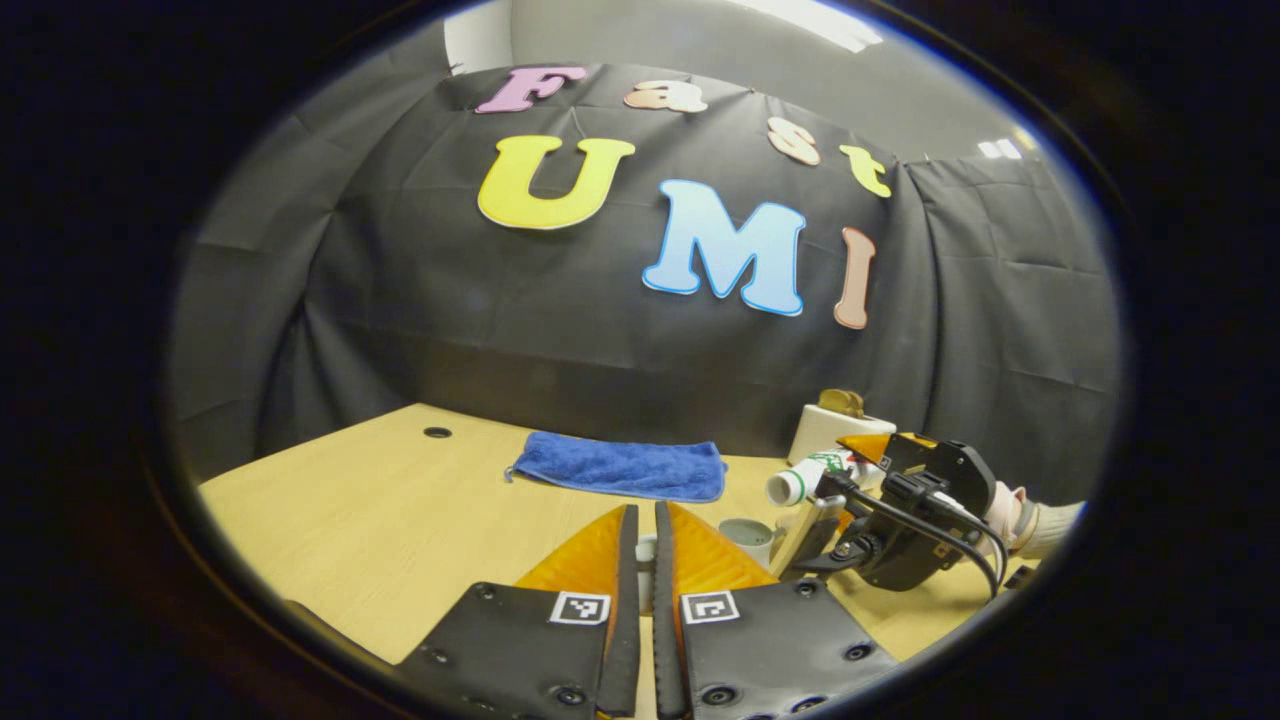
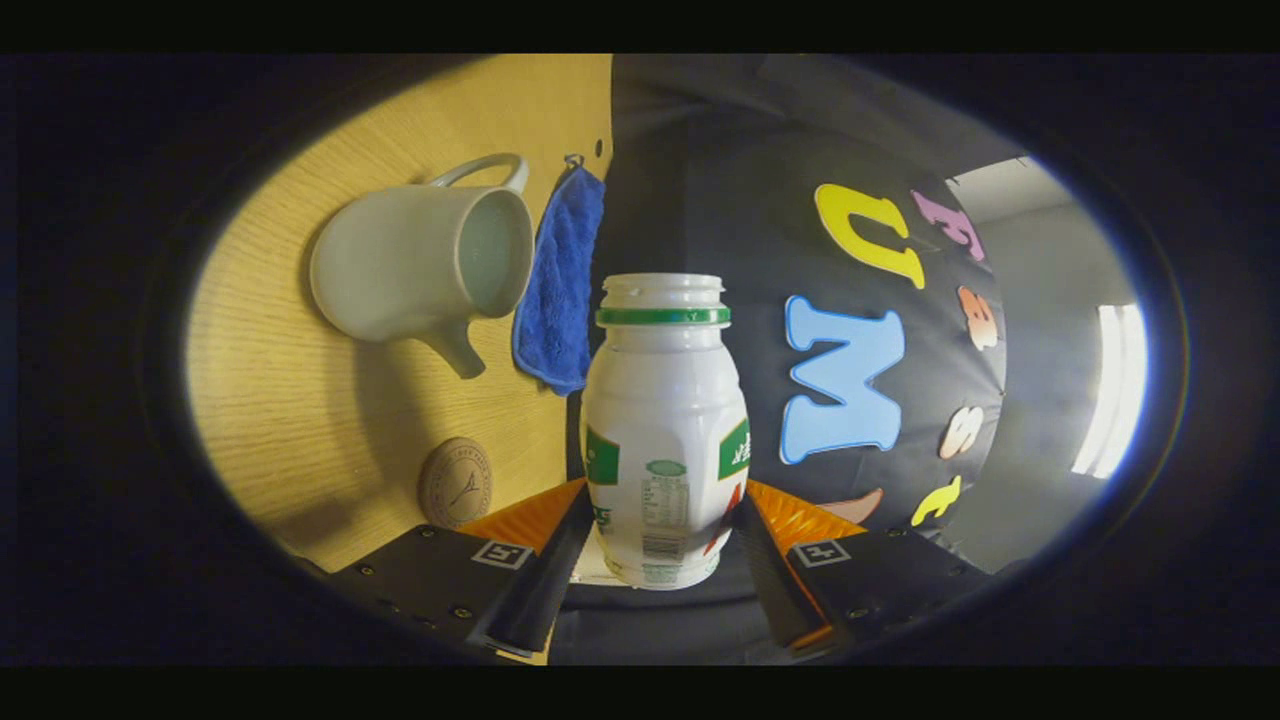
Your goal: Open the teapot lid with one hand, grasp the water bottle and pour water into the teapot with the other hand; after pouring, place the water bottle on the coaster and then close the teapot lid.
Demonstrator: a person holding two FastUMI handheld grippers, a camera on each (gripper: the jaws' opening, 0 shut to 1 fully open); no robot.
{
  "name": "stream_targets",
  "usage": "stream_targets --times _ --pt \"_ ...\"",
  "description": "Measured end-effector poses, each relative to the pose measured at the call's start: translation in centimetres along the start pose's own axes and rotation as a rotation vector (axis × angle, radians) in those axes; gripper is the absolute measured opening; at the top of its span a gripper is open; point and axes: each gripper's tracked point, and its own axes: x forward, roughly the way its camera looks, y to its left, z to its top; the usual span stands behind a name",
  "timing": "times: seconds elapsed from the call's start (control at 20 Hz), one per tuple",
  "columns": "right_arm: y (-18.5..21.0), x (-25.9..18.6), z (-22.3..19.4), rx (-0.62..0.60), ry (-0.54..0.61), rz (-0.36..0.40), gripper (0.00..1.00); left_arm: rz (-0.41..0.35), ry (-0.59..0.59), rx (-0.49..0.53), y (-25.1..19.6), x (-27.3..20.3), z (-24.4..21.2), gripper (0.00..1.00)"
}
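The water bottle (image 2: 665, 430) sits square between the right gripper (image 2: 660, 545) fingers, both pressing on its lower sides, cap off, mouth open, green ring around the neck. In the right gripper view the bottle is turned on its side relative to the surface (image 2: 300, 400), its mouth pointing toward the black cloth wall (image 2: 700, 180). Just beside it lies the teapot (image 2: 420, 265), pale, lid off, its open top showing a wet-looking inside, handle on the far side and spout toward the gripper. The round coaster (image 2: 455, 482) rests on the wood near the gripper, apart from the teapot. A blue cloth (image 2: 560, 290) lies past the teapot against the wall edge.

Over in the left gripper view, the left gripper (image 1: 645, 545) has its fingers drawn almost together, with something pale caught between the tips; what it is, I cannot tell. Beyond it, the right gripper (image 1: 900, 520) tilts the bottle (image 1: 805, 480) over the teapot's open rim (image 1: 748, 535), a sleeved hand (image 1: 1020, 515) behind it. The light wooden surface (image 1: 380, 510) carries the blue cloth (image 1: 625, 467) farther back, a white box (image 1: 830, 428) near the wall, and a small round hole (image 1: 437, 432) in the wood. Black cloth (image 1: 400, 300) closes off the booth behind.
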Motion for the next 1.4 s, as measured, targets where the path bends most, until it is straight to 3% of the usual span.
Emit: stream_targets --times 0.1,0.7,0.75,0.8,0.9,1.4 --pt "0.2 0.0 0.1 -0.022 -0.009 -0.006 0.79 0.001 0.001 -0.001 0.0 0.1 0.1 0.12" --pt "0.2 -0.7 0.9 -0.102 -0.057 -0.049 0.79 0.005 0.005 -0.004 0.4 -0.1 0.0 0.12" --pt "0.1 -0.7 0.9 -0.109 -0.059 -0.053 0.79 0.006 0.005 -0.003 0.4 -0.1 0.0 0.08" --pt "0.0 -0.6 0.9 -0.115 -0.062 -0.057 0.79 0.006 0.005 -0.004 0.4 0.0 0.1 0.12" --pt "-0.1 -0.4 0.8 -0.121 -0.064 -0.063 0.79 0.007 0.006 -0.005 0.5 0.1 0.0 0.08" --pt "-0.6 0.1 0.8 -0.160 -0.078 -0.075 0.79 0.008 0.011 -0.008 0.6 0.1 -0.2 0.12"
